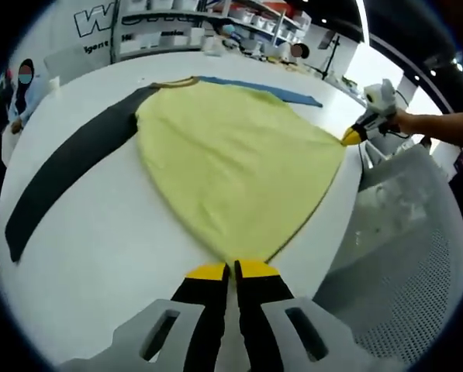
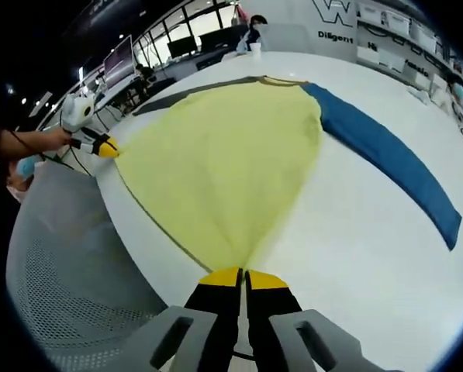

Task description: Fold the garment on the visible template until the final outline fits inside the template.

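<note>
Both grippers pinch the near hem of the shirt, one at each bottom corner. Left gripper [image 1: 232,270]: yellow-tipped jaws closed down to a thin slit on the hem corner of the yellow shirt [image 1: 235,159]; cloth fans out away from it over the white table [image 1: 107,248]. Right gripper [image 2: 242,277]: same state, jaws nearly together, clamped on the other hem corner. In the left gripper view the right gripper comes in at far right, held in a person's hand [image 1: 408,122] with the forearm reaching in from the right edge, yellow tip on the hem. In the right gripper view the left gripper sits at far left with a hand [image 2: 54,139] behind it. Shirt lies flat, body yellow, dark grey sleeve [image 1: 64,167] stretched out to one side, blue sleeve [image 2: 386,155] to the other, collar at the far end. Grey mesh chair back [image 2: 68,287] just beside the near table edge. Wall lettering at the far end is partly cut off; "Diligent" is readable in the right gripper view.
</note>
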`<act>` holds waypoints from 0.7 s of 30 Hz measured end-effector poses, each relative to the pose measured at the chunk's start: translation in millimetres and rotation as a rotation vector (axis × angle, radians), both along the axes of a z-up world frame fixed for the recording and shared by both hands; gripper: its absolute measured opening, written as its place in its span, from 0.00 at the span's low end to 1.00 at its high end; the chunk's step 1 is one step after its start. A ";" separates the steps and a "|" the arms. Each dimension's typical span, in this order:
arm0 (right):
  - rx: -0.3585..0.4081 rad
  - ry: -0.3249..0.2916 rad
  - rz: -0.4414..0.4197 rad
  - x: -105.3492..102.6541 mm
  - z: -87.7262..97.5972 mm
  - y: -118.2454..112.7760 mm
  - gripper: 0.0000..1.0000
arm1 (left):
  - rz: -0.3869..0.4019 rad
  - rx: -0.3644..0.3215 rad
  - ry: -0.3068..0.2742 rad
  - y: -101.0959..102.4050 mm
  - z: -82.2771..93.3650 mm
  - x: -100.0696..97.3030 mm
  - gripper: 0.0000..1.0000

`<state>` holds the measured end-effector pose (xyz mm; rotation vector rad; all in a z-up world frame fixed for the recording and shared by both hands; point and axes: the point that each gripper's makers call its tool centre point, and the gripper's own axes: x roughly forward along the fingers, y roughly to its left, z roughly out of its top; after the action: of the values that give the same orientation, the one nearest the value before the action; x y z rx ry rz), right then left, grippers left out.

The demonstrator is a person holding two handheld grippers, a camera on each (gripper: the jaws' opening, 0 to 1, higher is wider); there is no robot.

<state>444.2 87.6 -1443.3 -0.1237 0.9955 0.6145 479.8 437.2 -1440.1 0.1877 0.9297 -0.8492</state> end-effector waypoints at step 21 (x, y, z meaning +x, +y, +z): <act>-0.035 -0.144 -0.019 23.6 20.7 -10.6 0.15 | 0.039 0.001 -0.188 16.8 25.5 36.0 0.25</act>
<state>467.8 77.0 -1422.6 -0.1866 0.8675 0.5636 515.8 454.0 -1414.7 0.2456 0.7552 -0.7809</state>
